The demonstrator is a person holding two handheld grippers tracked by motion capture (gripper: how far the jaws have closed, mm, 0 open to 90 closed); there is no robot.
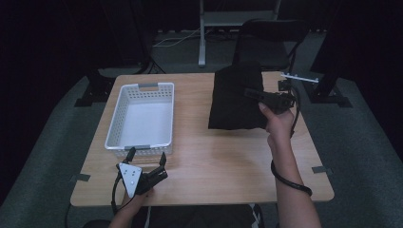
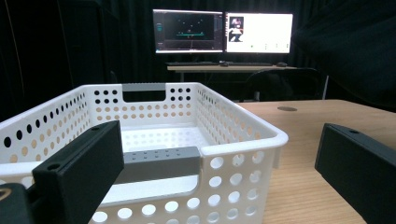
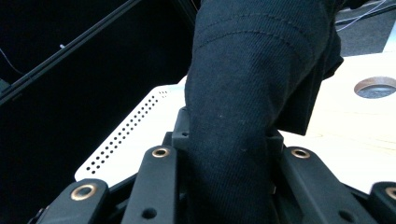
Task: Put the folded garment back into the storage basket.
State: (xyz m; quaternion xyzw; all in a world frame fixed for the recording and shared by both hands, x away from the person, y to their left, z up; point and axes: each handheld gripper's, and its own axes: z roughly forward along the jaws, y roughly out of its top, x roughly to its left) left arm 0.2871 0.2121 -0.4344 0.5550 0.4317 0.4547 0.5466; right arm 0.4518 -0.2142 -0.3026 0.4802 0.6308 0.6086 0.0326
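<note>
A black cloth [image 1: 235,97] hangs over the right half of the table, lifted and draped down to the wood. My right gripper [image 1: 254,93] is shut on its upper right edge; in the right gripper view the dark fabric [image 3: 252,70] is bunched between the jaws and hides their tips. A white perforated basket [image 1: 142,86] stands on the left half, with nothing inside. My left gripper [image 1: 147,154] rests open just in front of the basket's near wall. In the left gripper view its two black jaws stand wide apart and frame the basket [image 2: 243,135], nothing between them.
The wooden table [image 1: 214,161] has bare surface between basket and cloth and along the front edge. A black chair [image 1: 271,38] stands behind the far edge, and a metal bracket [image 1: 299,77] sits at the far right corner. Two monitors [image 2: 224,31] glow in the background.
</note>
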